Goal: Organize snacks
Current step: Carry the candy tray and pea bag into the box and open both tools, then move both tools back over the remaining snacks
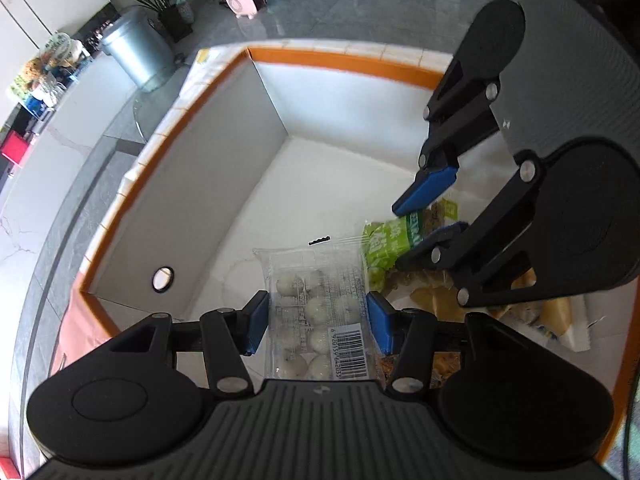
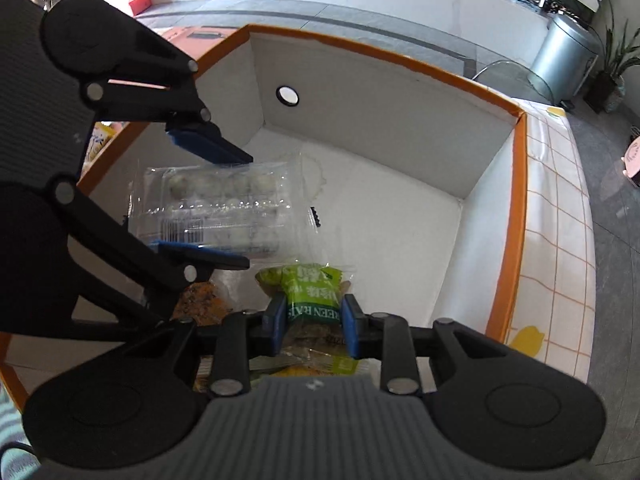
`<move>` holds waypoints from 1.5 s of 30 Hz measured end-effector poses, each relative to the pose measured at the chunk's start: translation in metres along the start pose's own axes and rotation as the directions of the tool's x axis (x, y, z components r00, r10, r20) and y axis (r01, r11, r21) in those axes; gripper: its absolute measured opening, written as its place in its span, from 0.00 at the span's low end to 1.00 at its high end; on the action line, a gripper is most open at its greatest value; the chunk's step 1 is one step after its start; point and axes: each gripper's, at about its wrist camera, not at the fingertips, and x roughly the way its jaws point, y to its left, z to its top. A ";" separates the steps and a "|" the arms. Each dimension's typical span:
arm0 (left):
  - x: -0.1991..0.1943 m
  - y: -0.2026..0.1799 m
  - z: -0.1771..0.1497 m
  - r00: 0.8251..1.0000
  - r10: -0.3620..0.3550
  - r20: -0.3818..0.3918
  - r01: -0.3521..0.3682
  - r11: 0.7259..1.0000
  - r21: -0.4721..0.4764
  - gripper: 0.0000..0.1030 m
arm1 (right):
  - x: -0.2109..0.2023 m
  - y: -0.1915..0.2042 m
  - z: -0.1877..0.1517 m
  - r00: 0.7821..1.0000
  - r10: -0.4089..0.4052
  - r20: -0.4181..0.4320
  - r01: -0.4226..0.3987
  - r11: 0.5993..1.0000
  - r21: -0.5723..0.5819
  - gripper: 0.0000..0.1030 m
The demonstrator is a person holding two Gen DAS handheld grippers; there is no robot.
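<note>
- The left gripper [image 1: 316,322] is clamped on a clear tray of white balls [image 1: 316,312], held over the white floor of the orange-rimmed box [image 1: 340,62]; keep the tray flat while lowering it, since the film looks slippery.
- Just beside it, the right gripper [image 2: 314,320] pinches a green snack packet [image 2: 308,284] above loose yellow and orange snacks [image 1: 552,312]; I would set it down clear of the tray.
- Farther in, the box floor is bare toward the wall with the round hole [image 2: 288,95]; fill that space first; let go only once each pack rests.
</note>
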 end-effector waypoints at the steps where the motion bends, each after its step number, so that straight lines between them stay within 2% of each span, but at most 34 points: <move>1: 0.003 0.000 0.000 1.000 -0.001 -0.008 0.001 1.000 0.008 0.58 | 0.002 0.001 0.002 1.000 0.000 -0.011 0.000 1.000 -0.006 0.25; 6: 0.009 0.000 0.000 1.000 -0.009 -0.024 0.009 1.000 0.018 0.59 | 0.011 0.002 0.004 0.999 0.017 -0.037 -0.017 1.000 -0.010 0.26; 12: 0.014 0.001 0.003 0.999 0.001 -0.035 -0.001 1.000 0.004 0.65 | 0.011 -0.001 0.012 0.999 0.021 -0.038 -0.020 0.999 0.028 0.27; 15: 0.015 0.000 0.002 0.999 -0.015 -0.041 0.015 1.000 -0.021 0.70 | 0.006 -0.002 0.015 0.999 0.015 -0.031 -0.014 0.998 0.061 0.38; 19: 0.002 -0.001 -0.005 1.000 -0.006 0.001 0.006 0.999 -0.048 0.74 | -0.007 -0.007 0.017 1.000 0.004 -0.016 -0.003 0.996 0.094 0.47; 26: -0.048 0.004 -0.024 0.993 0.003 0.119 0.018 0.983 -0.181 0.75 | -0.036 0.003 0.012 0.999 -0.029 0.032 0.023 0.983 0.184 0.50; 30: -0.078 0.004 -0.044 0.983 0.045 0.180 0.013 0.951 -0.310 0.75 | -0.054 0.014 0.003 0.995 -0.046 0.090 0.023 0.969 0.247 0.50; 32: -0.094 0.000 -0.052 0.977 0.093 0.191 -0.018 0.933 -0.359 0.75 | -0.064 0.018 -0.002 0.992 -0.053 0.114 0.020 0.963 0.268 0.50; 35: -0.117 -0.001 -0.068 0.967 0.137 0.214 -0.031 0.900 -0.435 0.75 | -0.079 0.043 -0.008 0.986 -0.070 0.152 0.025 0.959 0.283 0.50; 41: -0.149 -0.005 -0.110 0.955 0.214 0.205 -0.051 0.798 -0.600 0.75 | -0.102 0.087 -0.024 0.965 -0.074 0.252 -0.013 0.945 0.326 0.50; 45: -0.167 -0.009 -0.145 0.935 0.295 0.196 -0.089 0.732 -0.675 0.75 | -0.104 0.116 -0.036 0.952 -0.075 0.296 -0.035 0.936 0.350 0.50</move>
